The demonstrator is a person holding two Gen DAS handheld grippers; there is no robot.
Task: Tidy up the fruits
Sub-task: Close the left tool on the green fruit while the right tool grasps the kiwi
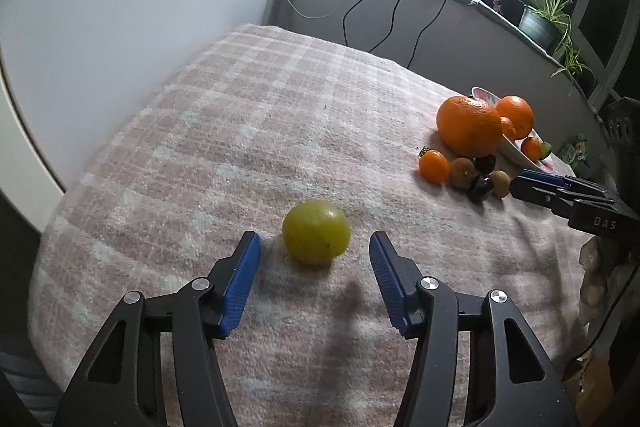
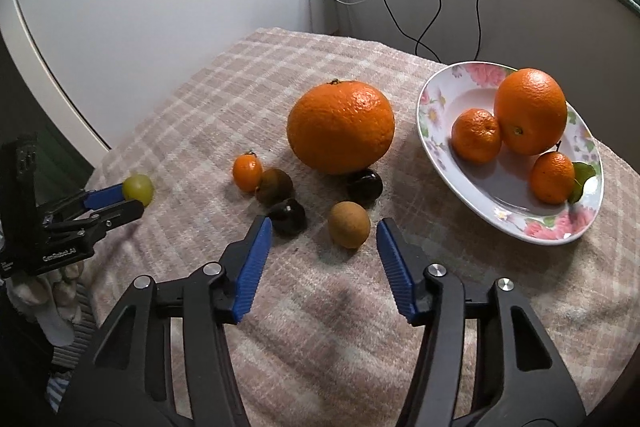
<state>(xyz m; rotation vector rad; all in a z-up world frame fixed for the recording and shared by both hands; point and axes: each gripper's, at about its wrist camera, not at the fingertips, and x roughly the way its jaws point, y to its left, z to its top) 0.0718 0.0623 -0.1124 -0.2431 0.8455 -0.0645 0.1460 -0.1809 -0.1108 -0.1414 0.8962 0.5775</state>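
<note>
Left wrist view: left gripper (image 1: 315,241) wide open, holding nothing; green fruit (image 1: 316,231) lies on the blanket (image 1: 240,107) just ahead, between the fingertips. Judged light, smooth, round, likely to roll, so take it across its widest part. Right gripper (image 2: 324,227) also wide open and empty, brown fruit (image 2: 349,225) just ahead of it. Dark fruit (image 2: 287,215) beside its left finger crowds that approach; plate (image 2: 432,95) ahead right.
</note>
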